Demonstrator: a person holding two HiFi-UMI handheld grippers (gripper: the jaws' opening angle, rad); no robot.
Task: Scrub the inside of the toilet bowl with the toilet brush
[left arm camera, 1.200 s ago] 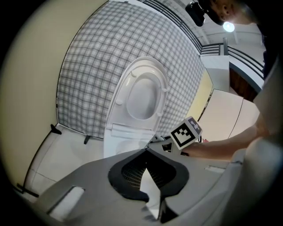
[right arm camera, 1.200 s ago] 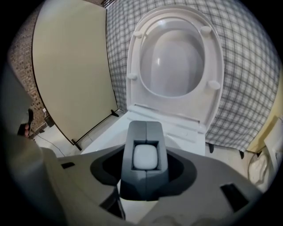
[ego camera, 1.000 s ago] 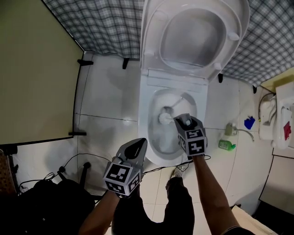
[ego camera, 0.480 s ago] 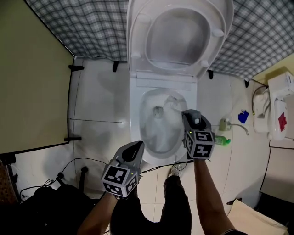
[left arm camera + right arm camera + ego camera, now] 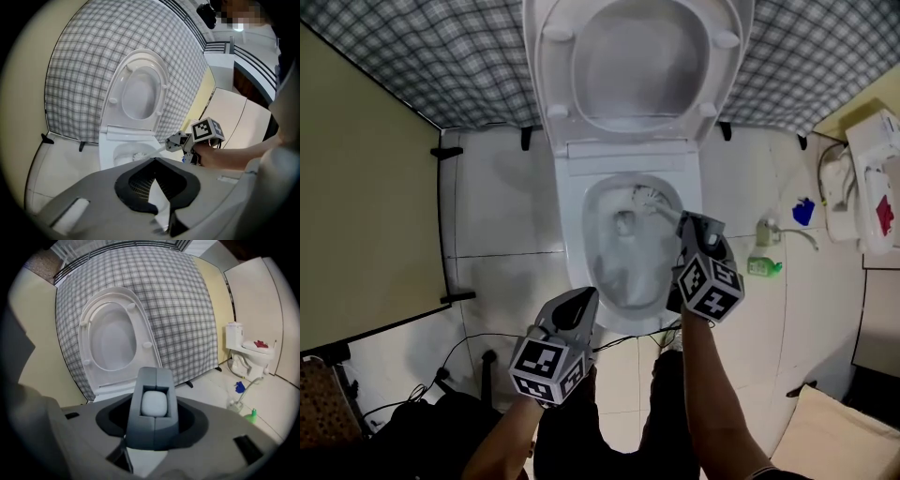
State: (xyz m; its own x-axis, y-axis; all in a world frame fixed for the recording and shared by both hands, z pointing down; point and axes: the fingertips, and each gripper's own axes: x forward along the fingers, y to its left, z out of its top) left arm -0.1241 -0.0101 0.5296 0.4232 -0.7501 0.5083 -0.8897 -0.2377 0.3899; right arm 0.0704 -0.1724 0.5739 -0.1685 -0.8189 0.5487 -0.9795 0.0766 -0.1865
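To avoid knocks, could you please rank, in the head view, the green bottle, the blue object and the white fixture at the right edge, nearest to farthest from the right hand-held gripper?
1. Green plastic bottle, just right of the right hand-held gripper.
2. Small blue object, farther right, higher in the picture.
3. White fixture, at the right edge.

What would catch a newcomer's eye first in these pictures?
The white toilet at centre, its lid raised against a checked curtain. Next, the right gripper clamped on the toilet brush, whose head is inside the bowl, toward the back. The left gripper hangs empty by the bowl's front.
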